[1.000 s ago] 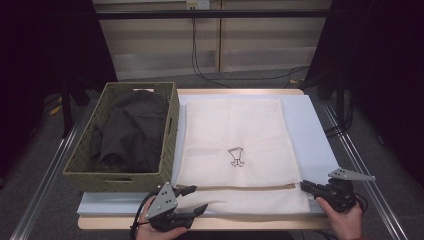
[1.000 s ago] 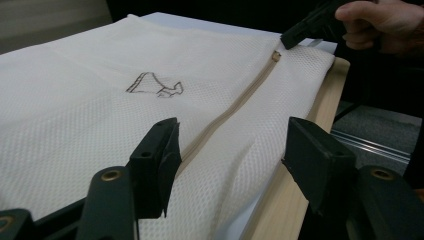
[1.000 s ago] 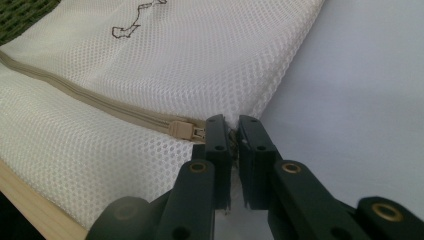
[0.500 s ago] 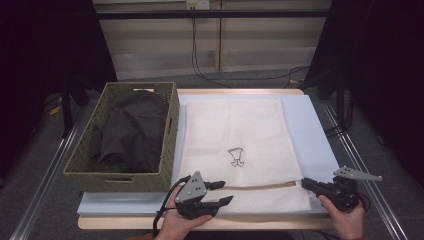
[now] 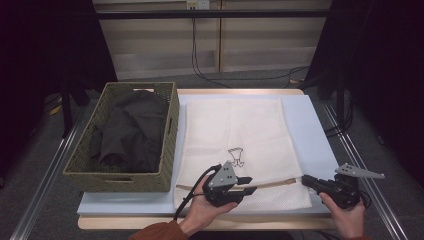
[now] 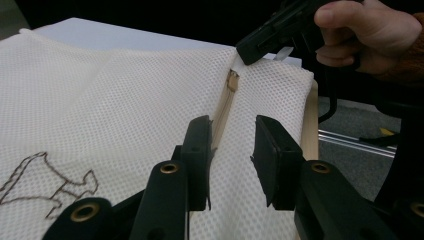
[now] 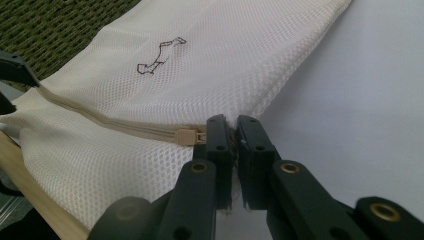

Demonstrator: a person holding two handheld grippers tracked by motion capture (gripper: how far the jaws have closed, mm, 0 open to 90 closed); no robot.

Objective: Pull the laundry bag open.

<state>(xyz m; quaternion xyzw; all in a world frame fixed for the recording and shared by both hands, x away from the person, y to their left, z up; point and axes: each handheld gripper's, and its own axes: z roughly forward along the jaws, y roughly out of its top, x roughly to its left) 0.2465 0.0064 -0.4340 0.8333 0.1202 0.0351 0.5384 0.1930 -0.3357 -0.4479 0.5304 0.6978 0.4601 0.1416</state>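
Observation:
A white mesh laundry bag (image 5: pixel 235 130) with a small dark drawing lies flat on the pale board (image 5: pixel 310 125). Its tan zipper (image 5: pixel 272 184) runs along the near edge. My right gripper (image 5: pixel 306 181) is shut on the bag's right edge, just past the zipper pull (image 7: pixel 186 136); in the right gripper view (image 7: pixel 233 125) mesh is pinched between the pads. My left gripper (image 5: pixel 250 185) hovers over the middle of the zipper (image 6: pixel 225 107). Its jaws (image 6: pixel 232 135) have just been closing and still stand apart, with the zipper strip and mesh between them, unpinched.
A woven green basket (image 5: pixel 122 177) holding dark clothing (image 5: pixel 130 130) stands on the left of the table, touching the bag's left side. The table's wooden front edge (image 7: pixel 35 200) runs just below the bag. Metal rails flank the table.
My left gripper has moved right from the bag's near left corner to over the zipper's middle, and its jaws have narrowed. The right gripper has kept its hold and place.

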